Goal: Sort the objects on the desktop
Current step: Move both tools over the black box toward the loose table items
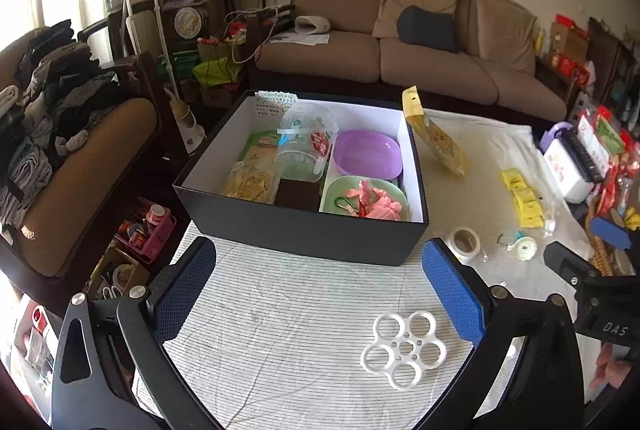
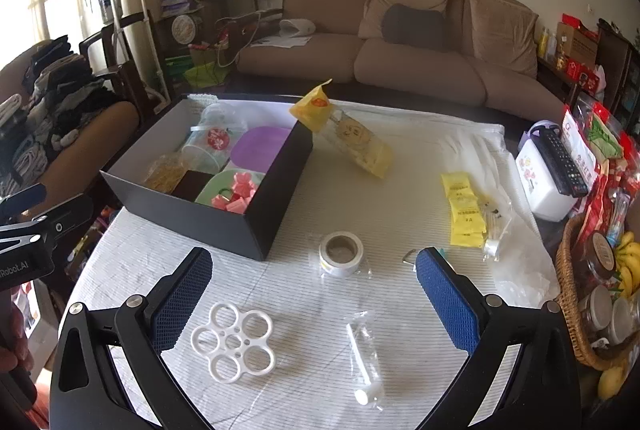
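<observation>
A black storage box (image 1: 304, 230) (image 2: 224, 226) stands on the striped table; it holds a purple dish (image 1: 366, 153), a green dish of pink clips (image 1: 366, 199), a clear cup (image 1: 304, 145) and snack bags. A white flower-shaped ring holder (image 1: 404, 348) (image 2: 234, 342), a tape roll (image 1: 464, 244) (image 2: 341, 254), a wrapped white tube (image 2: 366, 362), yellow sachets (image 1: 524, 199) (image 2: 464, 213) and a yellow snack bag (image 1: 436, 133) (image 2: 352, 133) lie on the table. My left gripper (image 1: 320, 294) is open and empty in front of the box. My right gripper (image 2: 316, 298) is open and empty above the tape roll and tube.
A wicker basket (image 2: 568, 310) with jars and bananas sits at the right table edge, with a white container and remote (image 2: 556, 165) behind it. A brown sofa (image 1: 420, 61) stands beyond the table and an armchair piled with clothes (image 1: 52, 133) at the left.
</observation>
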